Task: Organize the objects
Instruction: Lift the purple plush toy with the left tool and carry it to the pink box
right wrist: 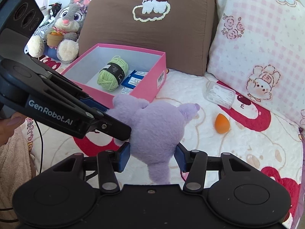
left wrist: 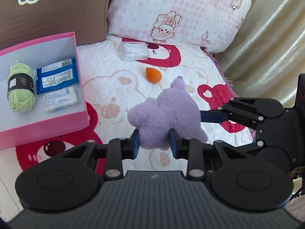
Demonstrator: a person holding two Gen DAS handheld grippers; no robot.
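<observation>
A purple plush toy (left wrist: 164,118) hangs above the quilted bed cover, gripped from two sides. My left gripper (left wrist: 154,143) is shut on its lower lobe, blue pads pressed into the fur. My right gripper (right wrist: 152,157) is shut on the toy's other end (right wrist: 158,131). The left gripper (right wrist: 117,121) reaches in from the left in the right wrist view. One of the right gripper's fingers (left wrist: 213,117) enters from the right in the left wrist view. The open pink box (left wrist: 57,122) sits left of the toy.
The pink box (right wrist: 148,87) holds green yarn (right wrist: 112,74), a blue packet (left wrist: 57,74) and a white packet (left wrist: 61,99). An orange sponge (left wrist: 153,75) and a clear plastic case (left wrist: 135,51) lie on the cover. Brown pillow (right wrist: 152,38), pink pillow (left wrist: 181,13) and a bunny plush (right wrist: 66,28) stand behind.
</observation>
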